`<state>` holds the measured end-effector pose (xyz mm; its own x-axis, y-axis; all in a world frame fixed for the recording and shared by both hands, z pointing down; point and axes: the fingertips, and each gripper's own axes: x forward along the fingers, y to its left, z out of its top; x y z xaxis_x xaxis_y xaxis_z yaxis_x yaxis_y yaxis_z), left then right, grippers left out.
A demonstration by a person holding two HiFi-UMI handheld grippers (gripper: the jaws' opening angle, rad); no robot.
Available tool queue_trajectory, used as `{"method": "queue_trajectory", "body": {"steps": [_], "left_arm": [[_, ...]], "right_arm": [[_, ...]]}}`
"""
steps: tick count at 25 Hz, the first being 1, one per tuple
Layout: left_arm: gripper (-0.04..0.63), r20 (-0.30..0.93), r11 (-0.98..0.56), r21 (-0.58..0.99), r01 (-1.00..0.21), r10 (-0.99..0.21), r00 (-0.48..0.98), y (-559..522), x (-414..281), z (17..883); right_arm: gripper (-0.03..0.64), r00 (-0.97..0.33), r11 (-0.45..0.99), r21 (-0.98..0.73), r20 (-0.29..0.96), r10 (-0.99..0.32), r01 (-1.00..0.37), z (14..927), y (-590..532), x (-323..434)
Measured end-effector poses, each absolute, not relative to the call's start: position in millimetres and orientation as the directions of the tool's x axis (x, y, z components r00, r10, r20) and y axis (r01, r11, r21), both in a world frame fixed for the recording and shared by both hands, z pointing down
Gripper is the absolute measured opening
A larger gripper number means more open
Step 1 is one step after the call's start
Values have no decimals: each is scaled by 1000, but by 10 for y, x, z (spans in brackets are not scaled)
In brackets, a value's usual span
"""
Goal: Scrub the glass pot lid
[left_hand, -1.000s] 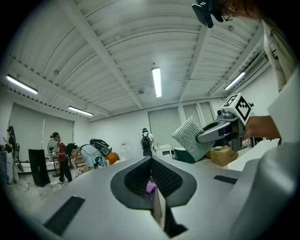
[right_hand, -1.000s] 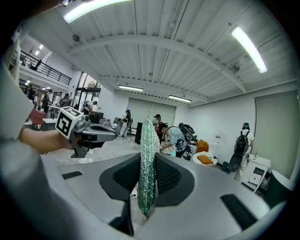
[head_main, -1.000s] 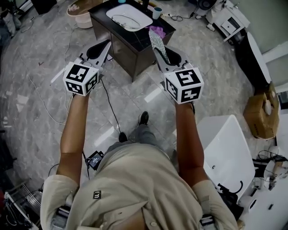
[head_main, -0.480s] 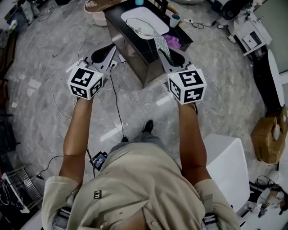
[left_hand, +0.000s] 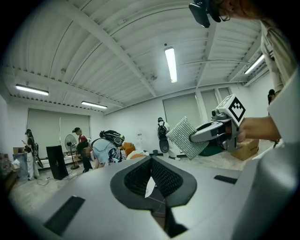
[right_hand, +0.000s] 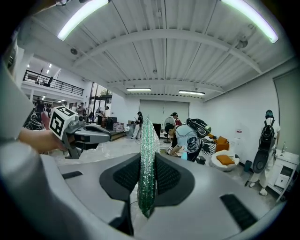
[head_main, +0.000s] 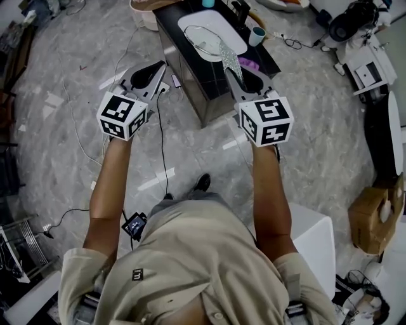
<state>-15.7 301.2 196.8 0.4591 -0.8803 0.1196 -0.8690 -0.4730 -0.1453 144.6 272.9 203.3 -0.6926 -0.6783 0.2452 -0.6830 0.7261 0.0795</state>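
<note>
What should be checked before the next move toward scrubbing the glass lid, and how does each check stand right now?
1. Scrubbing pad held firmly: ok, the right gripper is shut on it.
2. Left gripper free to steady the lid: ok, jaws together with nothing between them.
3. Glass pot lid located: ok, it lies in the white sink.
4. Pad in contact with the lid: not ok, the pad is held in the air short of it.
5. Lid wet or soaped: cannot tell.

The scrub pad in the right gripper has drawn up to the white basin.
</note>
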Motion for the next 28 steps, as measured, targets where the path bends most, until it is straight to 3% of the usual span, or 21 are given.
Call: {"method": "queue_trajectory", "body": {"steps": [17,28], "left_arm": [[15,195,-503,-167,-848,-860,472,2150,533,2190],[15,161,-607,-103,-788,-792,589,1123,707,2379]], "right_arm": [[77,-696,717,5,238,-678,-697,2270,1833,2120],[77,-573,608,36,291,-766,-793,2462,1230,2431]]}}
